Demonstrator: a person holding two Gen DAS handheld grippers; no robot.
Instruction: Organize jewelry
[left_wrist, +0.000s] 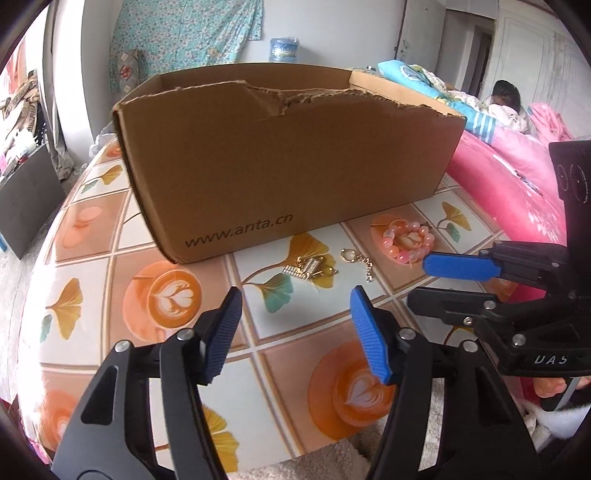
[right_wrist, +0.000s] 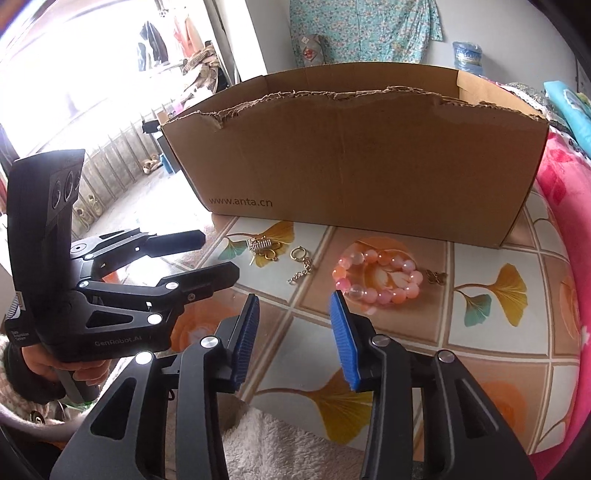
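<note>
All the jewelry I can see is on the tabletop in front of the cardboard box (right_wrist: 354, 155), none of it held. The pink bead bracelet (right_wrist: 376, 277) lies flat on the patterned tablecloth (right_wrist: 498, 332), with a small gold butterfly charm (right_wrist: 436, 277) just beside it on the right. Left of it sit a gold ring with chain (right_wrist: 301, 264) and a gold clasp piece (right_wrist: 263, 248), closest to the box's front wall. My read: nothing sorted yet, whole job still ahead, though I can't see the box floor from either camera, so something may already be inside. My right gripper (right_wrist: 293, 332) is spread, nothing between the blue pads, hovering near the bracelet, short of it. My left gripper (left_wrist: 295, 328) is also spread and empty, lined up roughly toward the clasp piece. View differences: the right wrist view shows the butterfly charm clearly; in the left wrist view it's too small to pick out behind the bracelet. The left wrist view adds a person lying on the bedding (left_wrist: 517, 166) at right, which the right wrist view only shows as the pink edge.
</note>
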